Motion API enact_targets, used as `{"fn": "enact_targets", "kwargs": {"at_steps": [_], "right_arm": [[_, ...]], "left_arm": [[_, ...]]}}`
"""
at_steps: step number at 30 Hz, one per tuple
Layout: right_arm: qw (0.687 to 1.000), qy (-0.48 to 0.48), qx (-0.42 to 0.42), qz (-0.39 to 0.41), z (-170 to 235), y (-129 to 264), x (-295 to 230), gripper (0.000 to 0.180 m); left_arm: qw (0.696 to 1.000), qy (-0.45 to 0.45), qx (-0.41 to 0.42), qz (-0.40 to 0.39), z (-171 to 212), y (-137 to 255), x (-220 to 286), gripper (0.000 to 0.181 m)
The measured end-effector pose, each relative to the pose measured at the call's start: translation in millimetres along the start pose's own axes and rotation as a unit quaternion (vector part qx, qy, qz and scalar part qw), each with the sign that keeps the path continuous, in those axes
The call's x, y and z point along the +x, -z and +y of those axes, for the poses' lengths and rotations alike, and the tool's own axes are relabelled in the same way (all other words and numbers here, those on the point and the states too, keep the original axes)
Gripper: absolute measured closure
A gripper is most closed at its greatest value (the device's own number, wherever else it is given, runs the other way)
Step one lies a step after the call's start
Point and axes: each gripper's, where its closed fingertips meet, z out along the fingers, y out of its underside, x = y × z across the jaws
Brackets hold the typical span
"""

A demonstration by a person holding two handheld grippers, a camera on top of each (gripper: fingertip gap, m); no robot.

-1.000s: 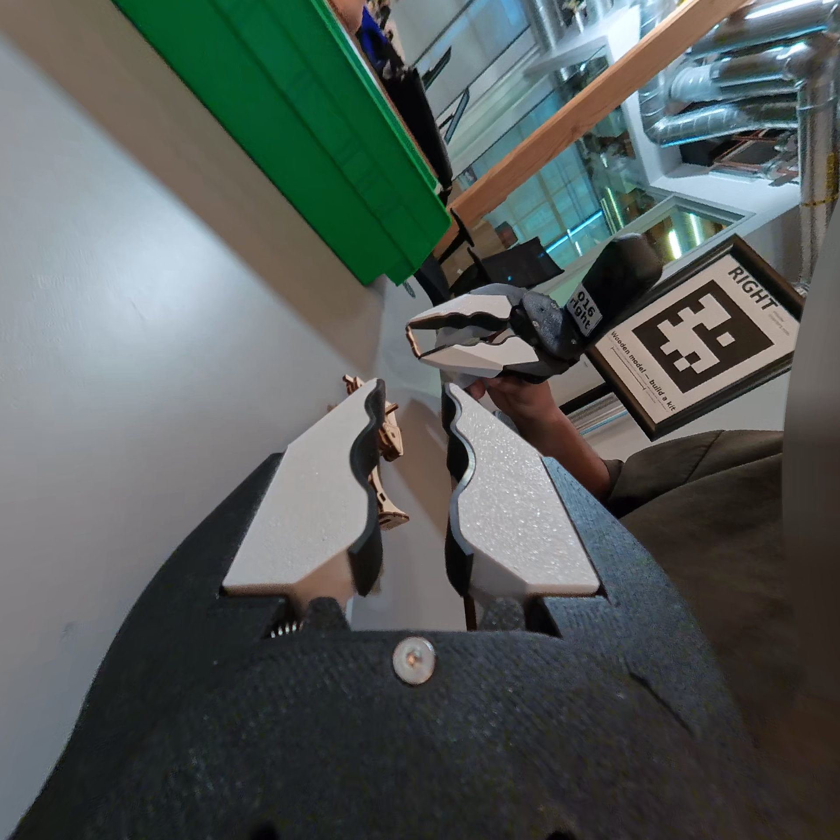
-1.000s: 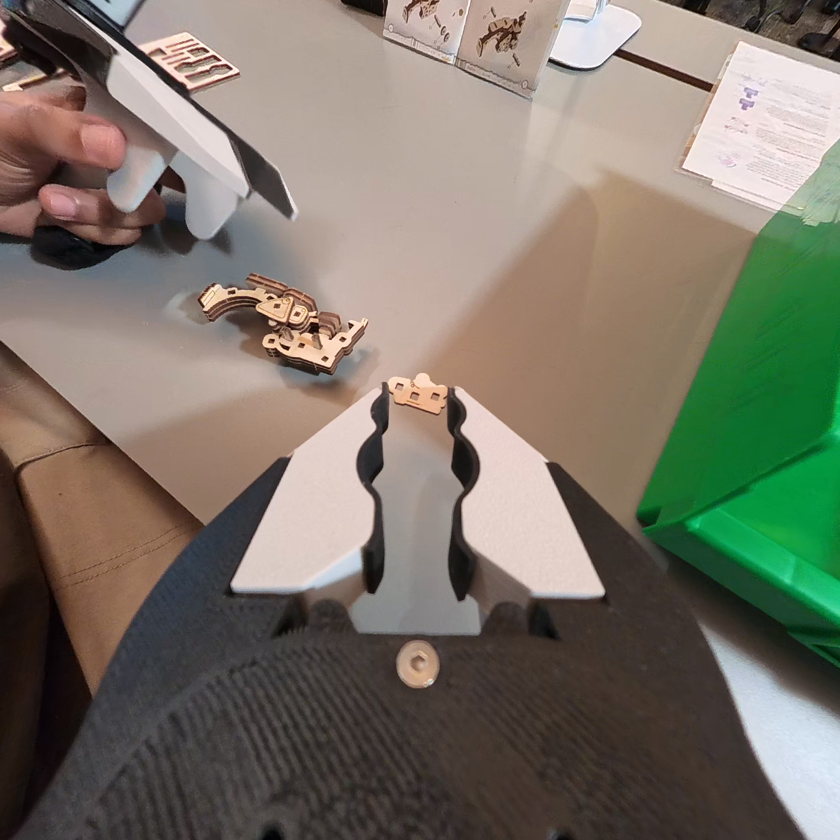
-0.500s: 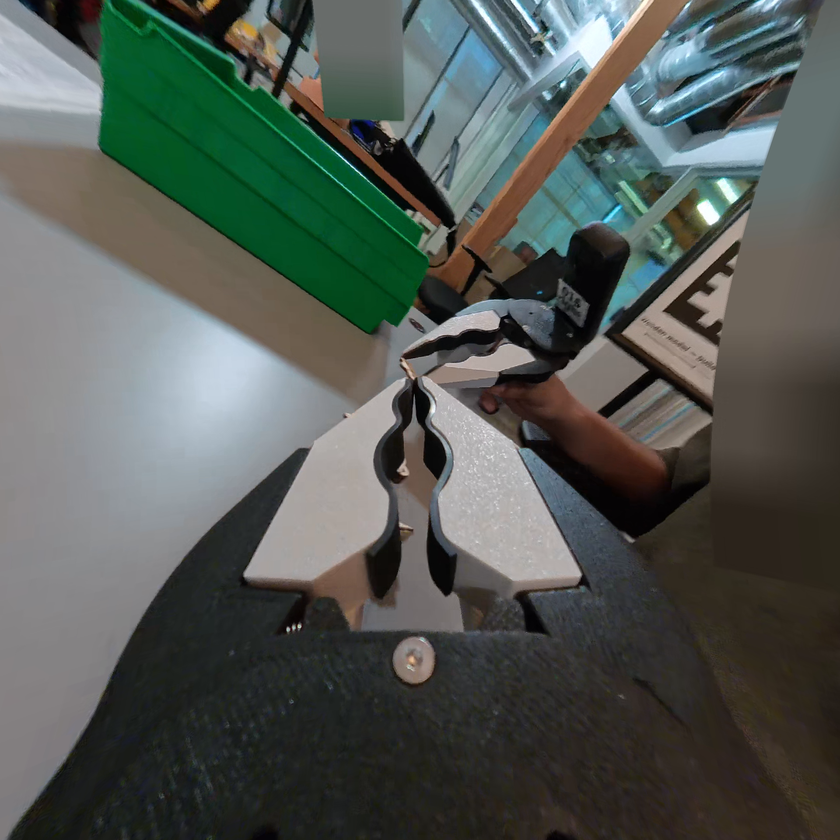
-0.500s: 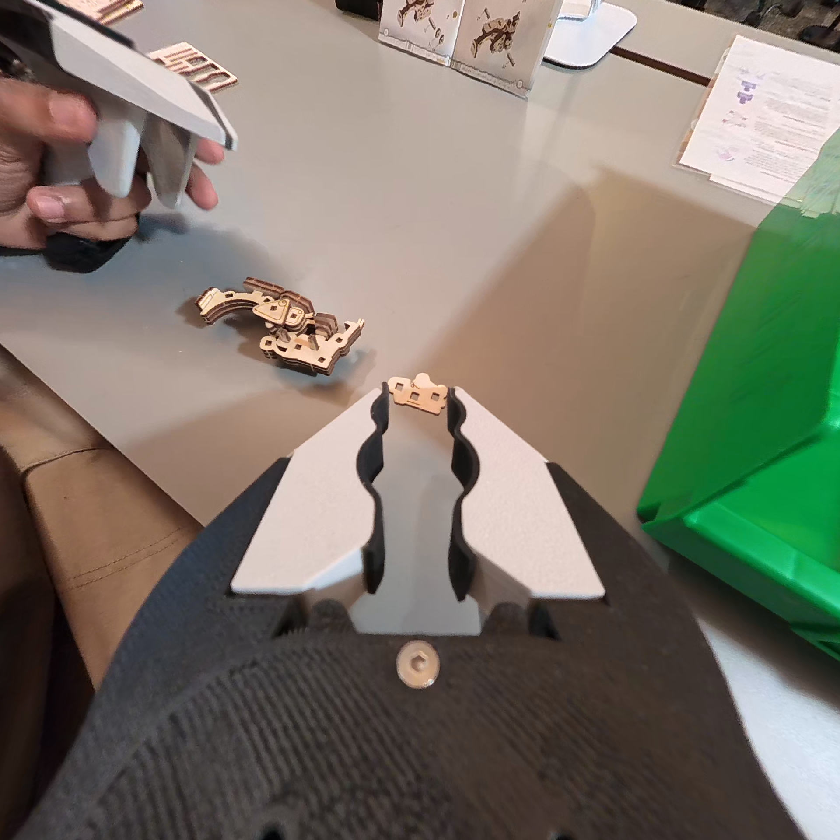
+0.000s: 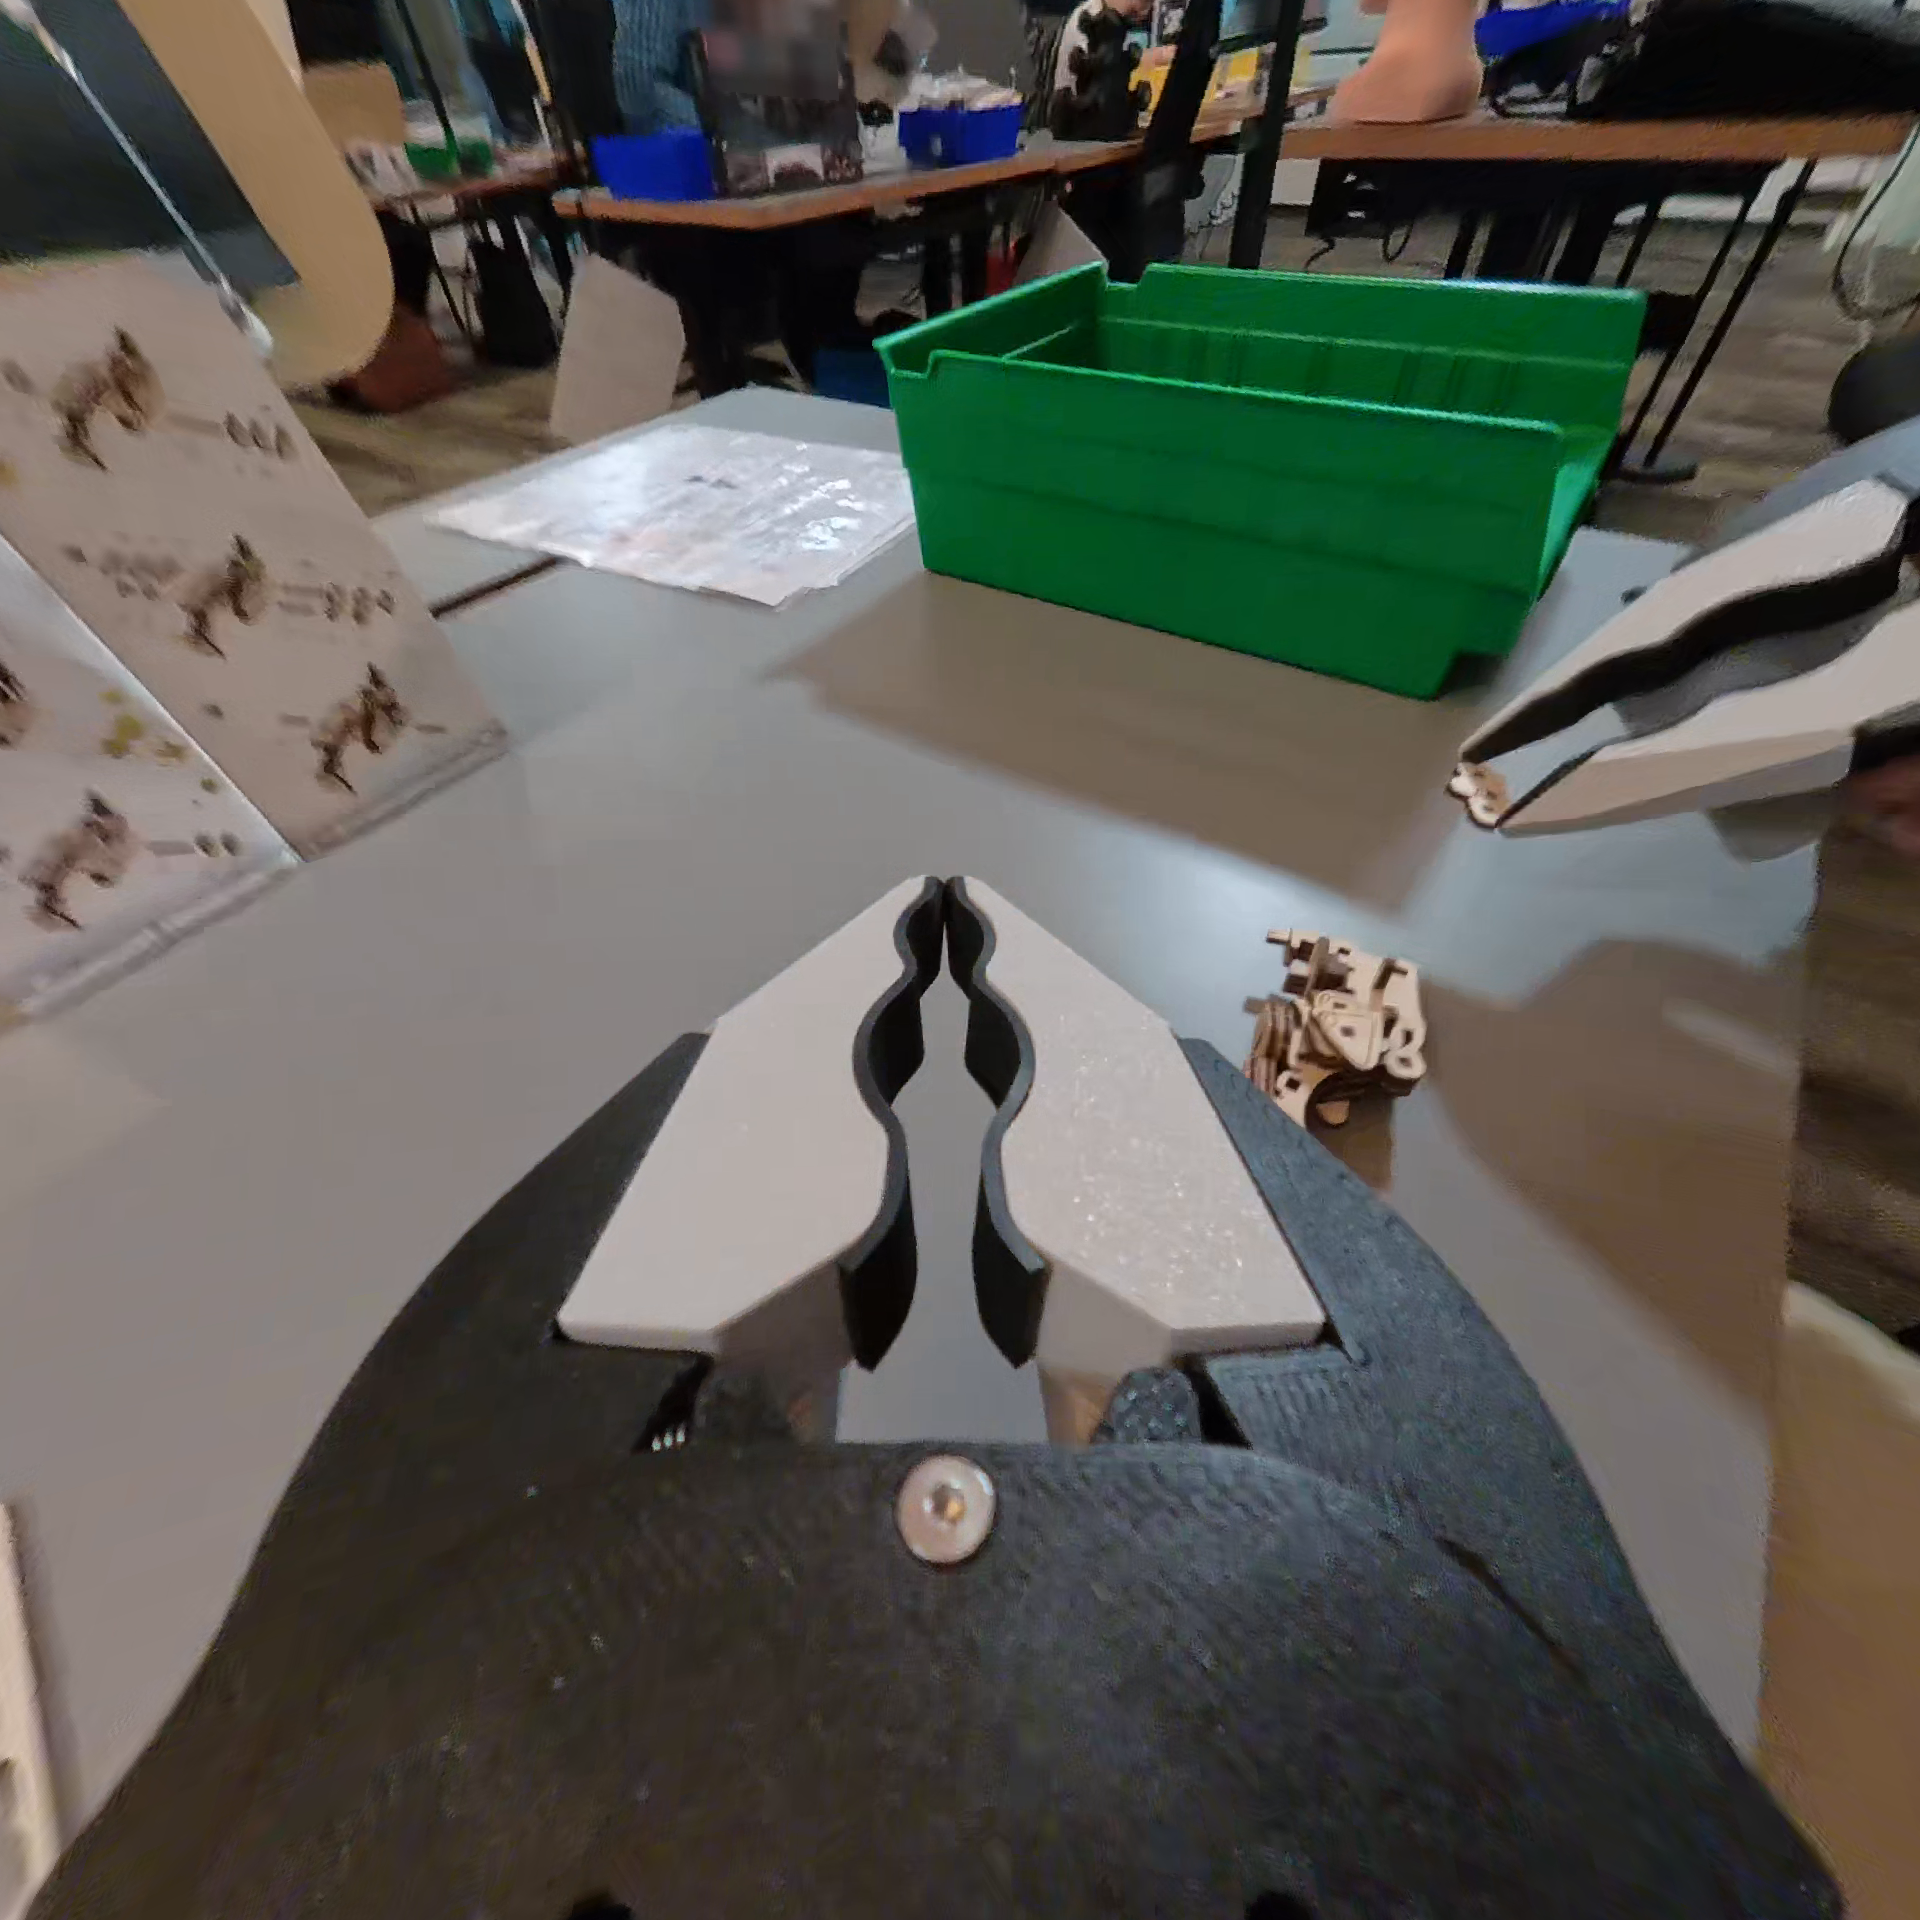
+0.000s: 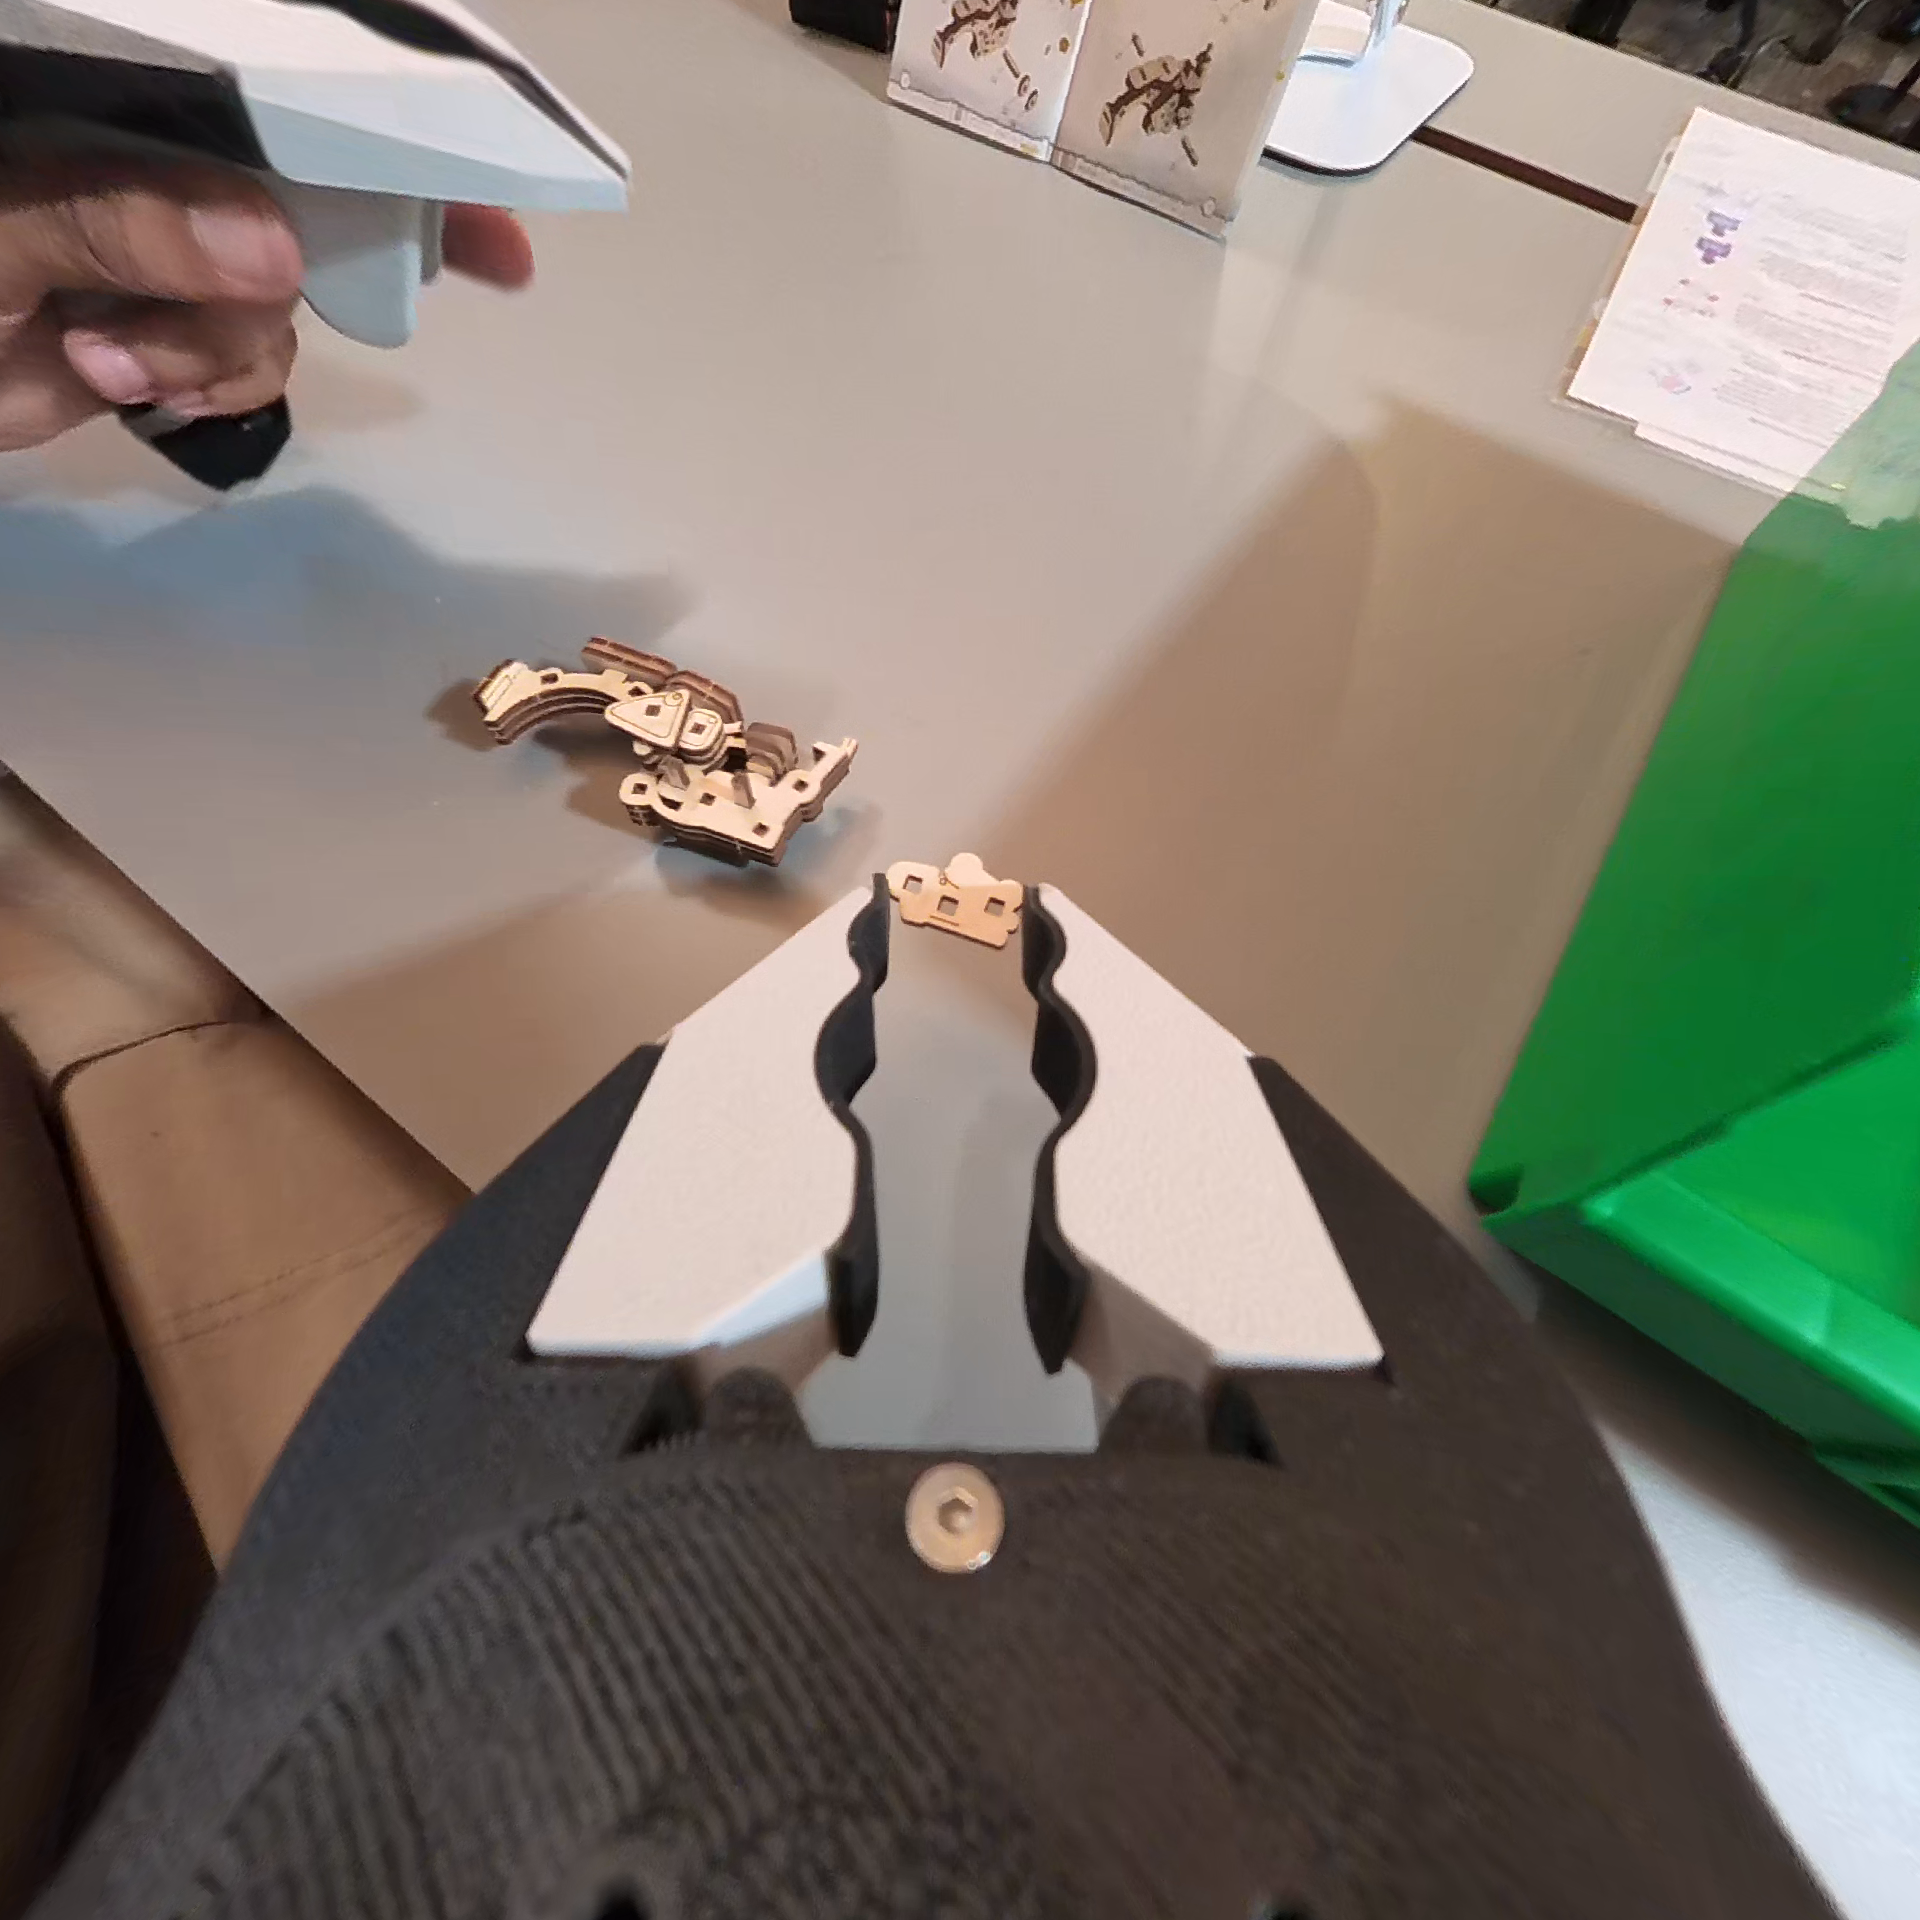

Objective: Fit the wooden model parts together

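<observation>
A partly built wooden model [image 6: 665, 764] lies on the grey table [image 6: 987, 436]; it also shows in the left wrist view [image 5: 1335, 1029]. My right gripper [image 6: 958, 902] is shut on a small flat wooden part [image 6: 956, 904] with square holes, held above the table just right of the model. That gripper and its part [image 5: 1481, 795] appear at the right of the left wrist view. My left gripper [image 5: 943, 891] is shut and empty, held above the table left of the model. It shows in a hand at the top left of the right wrist view [image 6: 582, 166].
A green bin [image 5: 1236, 468] stands at the far right side of the table, also in the right wrist view [image 6: 1766, 987]. Instruction cards [image 6: 1070, 94] stand at the back, a plastic-covered sheet [image 5: 686, 509] lies near the bin. My trouser leg [image 6: 156, 1143] is at the table's near edge. There is about 15 cm between the tips of the two grippers.
My left gripper has closed empty, risen and swung from a tilted pose to level, away from the model. The right gripper has held still with its part.
</observation>
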Motion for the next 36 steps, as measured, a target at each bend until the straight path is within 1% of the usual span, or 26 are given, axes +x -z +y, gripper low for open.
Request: {"fn": "enact_targets", "kwargs": {"at_steps": [2, 3, 5, 7, 8, 9, 10, 12, 14, 17, 20, 24, 28, 32, 36], "right_arm": [[1.0, 0.003, 0.0, -0.001, -0.6, -0.1, -1.8, 0.155], [1.0, 0.005, 0.0, -0.002, -0.9, -0.1, -2.6, 0.155], [1.0, 0.007, 0.001, -0.004, -1.7, -0.4, -4.7, 0.155], [1.0, 0.009, 0.001, -0.007, -2.1, -1.3, -7.1, 0.155], [1.0, 0.01, 0.0, -0.008, -1.9, -1.8, -8.1, 0.155], [1.0, 0.012, -0.001, -0.008, -2.0, -2.3, -9.1, 0.155], [1.0, 0.014, -0.001, -0.009, -2.3, -2.6, -10.3, 0.155], [1.0, 0.014, 0.002, -0.015, -4.2, -3.3, -14.2, 0.155], [1.0, 0.011, 0.006, -0.023, -6.5, -5.0, -20.5, 0.155], [0.999, 0.011, 0.005, -0.031, -9.2, -8.8, -30.0, 0.155], [0.999, 0.005, 0.007, -0.038, -13.3, -13.7, -38.0, 0.155], [0.998, -0.015, 0.0, -0.053, -15.0, -24.5, -47.3, 0.155], [0.999, -0.01, -0.005, -0.044, -17.4, -31.1, -48.3, 0.155], [0.999, -0.011, -0.015, -0.049, -16.0, -34.6, -54.2, 0.155], [0.999, -0.005, -0.019, -0.041, -16.6, -35.1, -54.0, 0.155]], "left_arm": [[0.999, 0.043, -0.021, -0.001, 6.7, -3.8, -0.9, 0.181], [0.999, 0.044, -0.024, -0.012, 9.3, -4.5, -3.6, 0.181], [0.997, -0.009, -0.008, -0.073, 8.6, -2.5, -15.1, 0.181], [0.987, -0.067, 0.027, -0.143, -1.9, 4.0, -21.6, 0.181], [0.984, -0.084, 0.037, -0.154, -5.7, 5.9, -17.7, 0.181], [0.985, -0.086, 0.037, -0.145, -6.1, 5.5, -9.8, 0.181], [0.99, -0.079, 0.027, -0.111, -3.0, 2.9, 3.3, 0.169], [0.998, -0.059, -0.006, -0.025, 7.8, -2.2, 31.0, 0.139], [0.998, -0.062, -0.019, 0.01, 12.5, -3.6, 44.6, 0.133], [0.994, -0.095, -0.028, 0.033, 16.6, -3.8, 59.3, 0.133], [0.991, -0.084, -0.074, 0.075, 29.9, -5.2, 79.1, 0.131], [0.985, -0.081, -0.133, 0.077, 46.8, -13.4, 81.2, 0.129], [0.976, -0.068, -0.188, 0.081, 62.6, -20.7, 79.4, 0.127], [0.977, -0.041, -0.186, 0.094, 61.3, -20.2, 78.3, 0.13], [0.976, -0.023, -0.188, 0.109, 61.5, -19.9, 79.2, 0.136]]}}
